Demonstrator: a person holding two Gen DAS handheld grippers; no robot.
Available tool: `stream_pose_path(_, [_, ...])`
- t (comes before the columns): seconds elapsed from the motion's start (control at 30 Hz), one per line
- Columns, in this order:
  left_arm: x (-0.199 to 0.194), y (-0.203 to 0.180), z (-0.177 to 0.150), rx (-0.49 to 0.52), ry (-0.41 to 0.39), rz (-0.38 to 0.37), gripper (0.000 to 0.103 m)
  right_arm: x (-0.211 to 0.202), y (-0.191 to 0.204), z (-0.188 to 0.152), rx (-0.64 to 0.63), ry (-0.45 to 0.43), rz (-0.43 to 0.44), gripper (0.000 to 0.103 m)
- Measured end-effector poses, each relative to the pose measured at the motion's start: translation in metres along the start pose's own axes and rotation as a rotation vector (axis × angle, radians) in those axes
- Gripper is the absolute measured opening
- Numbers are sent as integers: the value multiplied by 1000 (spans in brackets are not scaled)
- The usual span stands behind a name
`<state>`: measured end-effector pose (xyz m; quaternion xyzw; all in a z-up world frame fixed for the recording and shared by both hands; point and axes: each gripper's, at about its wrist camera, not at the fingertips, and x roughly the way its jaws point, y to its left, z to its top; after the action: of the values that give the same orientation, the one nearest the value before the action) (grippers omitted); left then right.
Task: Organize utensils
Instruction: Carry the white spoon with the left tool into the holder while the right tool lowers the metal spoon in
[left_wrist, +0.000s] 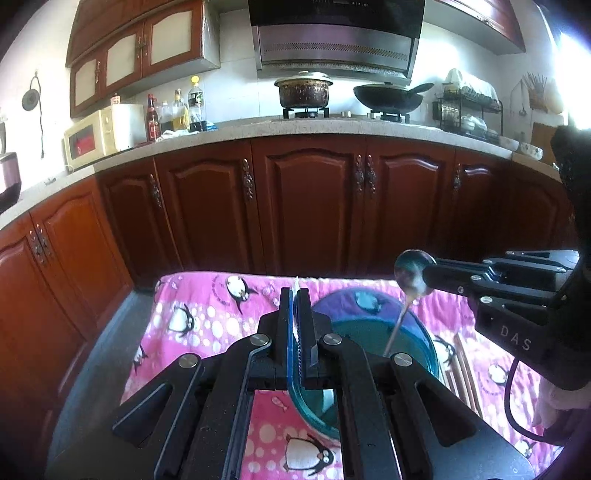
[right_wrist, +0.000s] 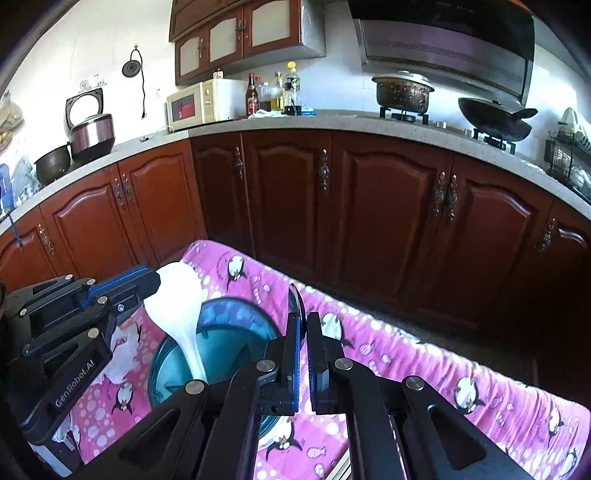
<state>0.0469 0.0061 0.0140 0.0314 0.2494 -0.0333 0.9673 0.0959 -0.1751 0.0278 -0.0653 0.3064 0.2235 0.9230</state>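
My left gripper (left_wrist: 295, 295) is shut on a white plastic spoon (right_wrist: 177, 306), seen edge-on between its jaws; in the right wrist view its handle slants down into the blue glass bowl (right_wrist: 221, 332). My right gripper (right_wrist: 303, 317) is shut on a metal spoon (left_wrist: 412, 275), bowl end up, handle slanting down into the same blue bowl (left_wrist: 373, 325). Both grippers hover just above the bowl, left gripper (right_wrist: 155, 282) on its left, right gripper (left_wrist: 428, 277) on its right.
The bowl sits on a pink penguin-print cloth (left_wrist: 207, 314) over a table. Wooden chopsticks (left_wrist: 463, 373) lie on the cloth to the right of the bowl. Red-brown cabinets (left_wrist: 310, 199) and a worktop with stove, pots and microwave stand beyond.
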Motion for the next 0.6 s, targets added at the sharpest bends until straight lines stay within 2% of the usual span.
stream_pose_path(0.37, [5,-10,-15,1,44,-9,1,9,10,-15,9,56,30,5])
stream_pose_path(0.6, [12,-11,-20,-17,75,-16,1,9,8,-16,25,54,36,5])
